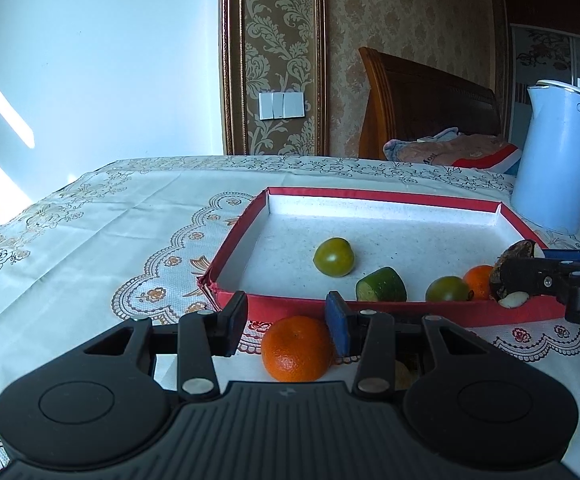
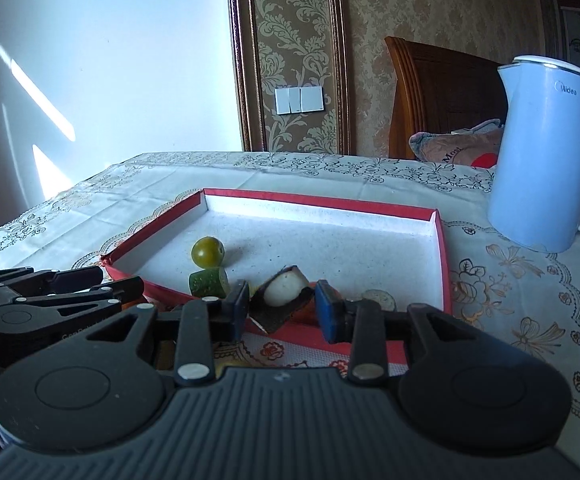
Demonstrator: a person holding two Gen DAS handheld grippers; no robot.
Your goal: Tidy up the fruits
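A red-rimmed tray (image 1: 369, 196) with a white floor holds two green tomatoes (image 1: 333, 257), a cucumber piece (image 1: 381, 285) and an orange (image 1: 478, 280). My left gripper (image 1: 288, 322) is open around a second orange (image 1: 297, 349) that lies on the tablecloth in front of the tray. My right gripper (image 2: 282, 307) is open, with a dark-skinned, white-fleshed fruit piece (image 2: 284, 296) between its fingers over the tray's near rim (image 2: 329, 336). The right gripper also shows in the left wrist view (image 1: 529, 276).
A light blue kettle (image 2: 545, 156) stands on the tablecloth right of the tray. A cucumber slice (image 2: 379, 298) lies in the tray's near right corner. A wooden headboard (image 2: 449, 100) and a pillow lie behind the table.
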